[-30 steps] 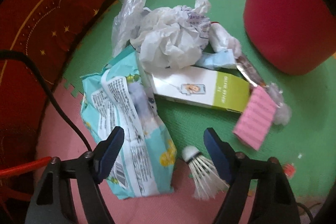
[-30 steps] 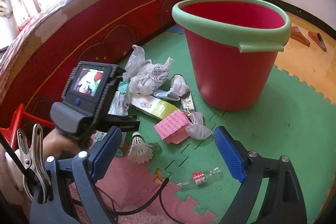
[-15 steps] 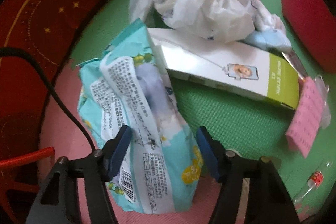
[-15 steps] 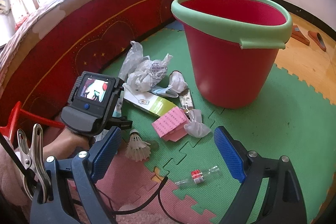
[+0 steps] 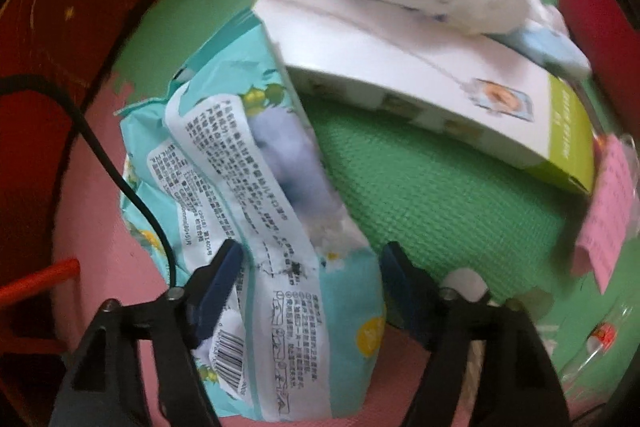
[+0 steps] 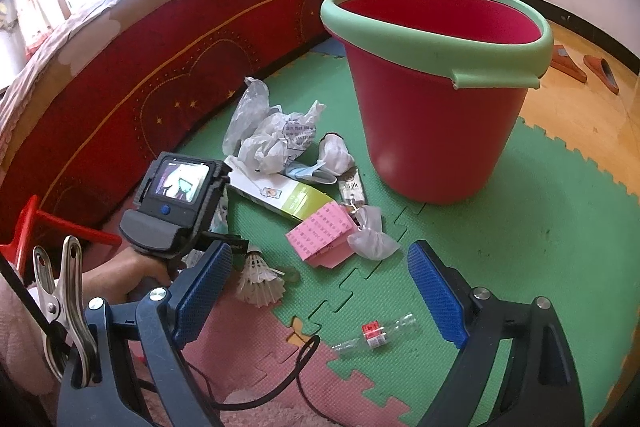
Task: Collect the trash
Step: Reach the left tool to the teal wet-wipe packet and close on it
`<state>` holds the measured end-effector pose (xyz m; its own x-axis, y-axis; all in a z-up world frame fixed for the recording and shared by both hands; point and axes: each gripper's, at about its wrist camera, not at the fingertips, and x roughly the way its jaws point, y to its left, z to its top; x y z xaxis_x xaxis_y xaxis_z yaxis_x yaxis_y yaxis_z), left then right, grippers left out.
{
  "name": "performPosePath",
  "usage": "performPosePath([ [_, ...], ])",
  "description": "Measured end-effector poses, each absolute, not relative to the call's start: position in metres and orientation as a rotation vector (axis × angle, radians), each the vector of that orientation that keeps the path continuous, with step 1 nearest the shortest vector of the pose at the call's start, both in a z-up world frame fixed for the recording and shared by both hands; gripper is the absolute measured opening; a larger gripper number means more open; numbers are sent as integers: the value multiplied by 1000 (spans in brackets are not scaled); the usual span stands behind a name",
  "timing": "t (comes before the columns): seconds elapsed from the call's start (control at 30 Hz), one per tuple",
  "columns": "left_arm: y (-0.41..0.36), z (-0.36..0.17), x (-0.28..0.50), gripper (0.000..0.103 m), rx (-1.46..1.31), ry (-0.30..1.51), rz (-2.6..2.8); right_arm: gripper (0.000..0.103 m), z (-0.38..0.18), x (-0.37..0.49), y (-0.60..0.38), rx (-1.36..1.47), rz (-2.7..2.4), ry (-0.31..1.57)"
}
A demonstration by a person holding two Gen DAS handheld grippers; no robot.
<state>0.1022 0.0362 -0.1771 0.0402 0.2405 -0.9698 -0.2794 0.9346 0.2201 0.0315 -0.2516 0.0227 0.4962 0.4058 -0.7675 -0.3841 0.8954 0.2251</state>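
The left gripper (image 5: 310, 277) is pointed steeply down at the floor, held from behind by a hand (image 6: 120, 277) that is seen low at the left of the right wrist view, with the gripper's small screen facing up. The right gripper (image 6: 320, 293) is angled down less steeply and is held above the mat, well clear of the litter.

The scene is bounded on the left by a long red bed side (image 6: 168, 67). A red bucket (image 6: 436, 131) with a green rim is stood on the green foam mat (image 6: 560, 211), just beyond the litter, and open mat is left to its right and in front of it. Pink mat tiles (image 6: 248, 351) are laid nearest the person, and a black cable (image 5: 104, 155) is trailed across them.

The trash is gathered in one heap between bed and bucket: crumpled white plastic bags (image 6: 272, 143) at the far end, a white and green carton (image 5: 420, 87) beneath them, a teal wipes packet (image 5: 248, 219) beside the carton, a pink pad (image 6: 322, 235), a shuttlecock (image 6: 260, 281), and a small clear bottle (image 6: 376, 337) set apart on the mat.

The left gripper's jaws have just been opening and are spread wide, with the lower end of the wipes packet lying between the blue pads (image 5: 216, 291); whether the pads are touching the wrapper cannot be told. The right gripper's jaws are spread wide with nothing between them.
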Motion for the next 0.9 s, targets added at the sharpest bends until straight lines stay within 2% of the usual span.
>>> performPosePath([
  [0.07, 61, -185, 104, 95, -154, 1497, 428, 92, 23, 32, -252, 28, 478, 936],
  [0.13, 80, -192, 104, 98, -280, 1516, 431, 92, 23, 31, -253, 31, 481, 934],
  [0.23, 78, -192, 110, 96, -217, 1511, 421, 92, 23, 31, -252, 30, 484, 929],
  [0.33, 67, -189, 115, 89, -167, 1508, 393, 92, 23, 31, -252, 31, 486, 930],
  [0.43, 64, -184, 116, 77, -169, 1503, 398, 92, 23, 31, -252, 31, 485, 930],
  [0.47, 67, -181, 116, 61, -153, 1494, 420, 92, 23, 31, -252, 32, 485, 929],
  [0.53, 74, -178, 114, 53, -137, 1485, 432, 92, 23, 31, -251, 30, 484, 929],
  [0.6, 74, -175, 117, 40, -128, 1477, 423, 92, 23, 30, -251, 22, 480, 929],
  [0.8, 61, -162, 116, 19, -114, 1447, 366, 92, 18, 33, -250, 4, 463, 945],
  [0.9, 57, -150, 105, 16, -190, 1432, 346, 92, 10, 36, -247, -21, 452, 971],
])
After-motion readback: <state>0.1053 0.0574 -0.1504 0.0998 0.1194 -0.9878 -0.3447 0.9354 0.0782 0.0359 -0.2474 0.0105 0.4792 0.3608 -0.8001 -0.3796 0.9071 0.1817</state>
